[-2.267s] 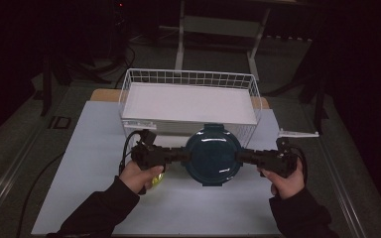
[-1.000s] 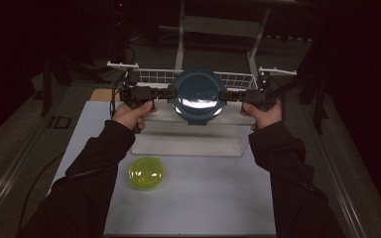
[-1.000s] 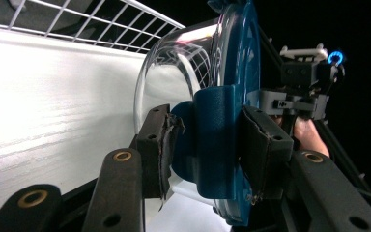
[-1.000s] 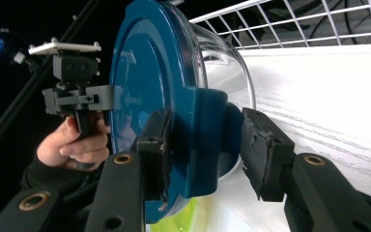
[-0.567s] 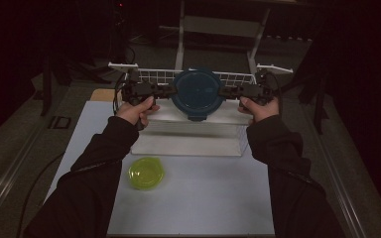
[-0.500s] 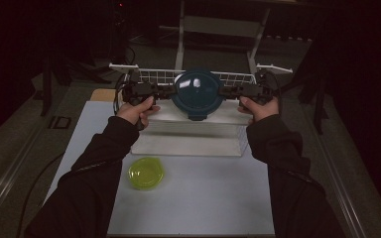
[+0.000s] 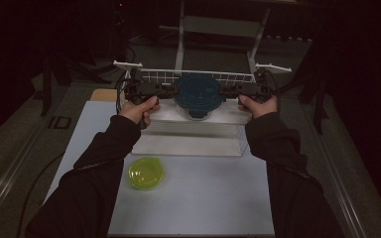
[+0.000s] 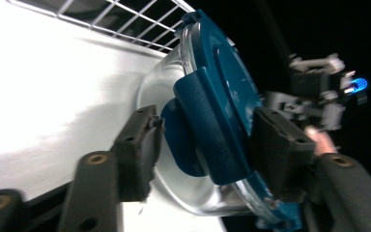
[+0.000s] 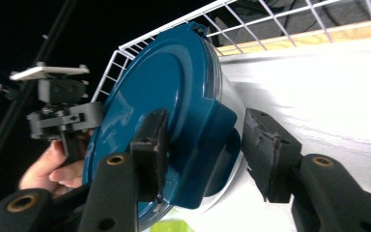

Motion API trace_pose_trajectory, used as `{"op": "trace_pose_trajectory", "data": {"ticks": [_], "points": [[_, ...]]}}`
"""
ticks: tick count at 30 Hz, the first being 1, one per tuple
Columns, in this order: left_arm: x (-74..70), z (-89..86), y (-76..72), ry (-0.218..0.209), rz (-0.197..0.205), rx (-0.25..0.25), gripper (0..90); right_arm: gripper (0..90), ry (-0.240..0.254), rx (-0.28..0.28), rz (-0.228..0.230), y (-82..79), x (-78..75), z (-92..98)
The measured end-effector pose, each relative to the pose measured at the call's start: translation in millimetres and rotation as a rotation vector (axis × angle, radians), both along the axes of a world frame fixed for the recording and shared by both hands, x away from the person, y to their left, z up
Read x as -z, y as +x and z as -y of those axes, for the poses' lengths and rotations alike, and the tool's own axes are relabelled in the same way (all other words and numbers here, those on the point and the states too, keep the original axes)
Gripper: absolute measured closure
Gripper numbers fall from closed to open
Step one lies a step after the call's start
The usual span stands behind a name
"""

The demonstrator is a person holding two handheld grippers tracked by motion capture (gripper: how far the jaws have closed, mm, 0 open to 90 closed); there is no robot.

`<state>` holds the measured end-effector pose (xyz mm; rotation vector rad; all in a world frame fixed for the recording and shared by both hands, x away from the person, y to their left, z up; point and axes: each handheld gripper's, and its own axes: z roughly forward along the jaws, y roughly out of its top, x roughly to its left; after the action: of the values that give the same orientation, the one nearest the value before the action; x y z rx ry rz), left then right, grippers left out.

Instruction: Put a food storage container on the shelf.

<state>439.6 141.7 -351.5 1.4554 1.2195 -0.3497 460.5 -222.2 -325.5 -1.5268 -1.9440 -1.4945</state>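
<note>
1. Both forearms, in dark sleeves, reach from the near edge toward the far side of the table – roughly parallel, well apart.
2. The left hand (image 7: 138, 108) grips the left gripper (image 7: 171, 90), which lies level and points right.
3. The right hand (image 7: 259, 105) grips the right gripper (image 7: 224, 91), level and pointing left – the two face each other.
4. Left jaws have just been opening; in the left gripper view one pad stands clear of the container (image 8: 207, 130) between them.
5. Right jaws have just been opening too, with a gap beside the far pad in the right gripper view.
</note>
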Motion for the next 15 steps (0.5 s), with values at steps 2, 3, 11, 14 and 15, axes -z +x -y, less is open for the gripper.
{"op": "trace_pose_trajectory", "data": {"ticks": [2, 3, 11, 14, 15], "points": [[-1.3, 0.9, -1.3, 0.011, 0.002, 0.006, 37.8, 48.8, -0.014, 0.001, 0.012, -1.4, -1.9, -0.1], [-2.6, 1.1, -2.8, 0.034, 0.013, 0.0, 36.7, 48.7, -0.014, 0.0, 0.017, -2.4, -3.1, 0.4], [-13.1, -0.7, -13.8, 0.105, 0.105, -0.009, 27.2, 45.7, -0.061, 0.005, 0.107, -14.3, -19.0, -0.3], [-18.8, -0.1, -21.3, 0.128, 0.154, -0.017, 22.9, 45.0, -0.087, 0.0, 0.144, -21.6, -24.1, -3.8], [-20.3, 0.4, -23.7, 0.141, 0.173, -0.019, 22.2, 45.0, -0.09, 0.003, 0.155, -24.2, -25.3, -4.6]]}}
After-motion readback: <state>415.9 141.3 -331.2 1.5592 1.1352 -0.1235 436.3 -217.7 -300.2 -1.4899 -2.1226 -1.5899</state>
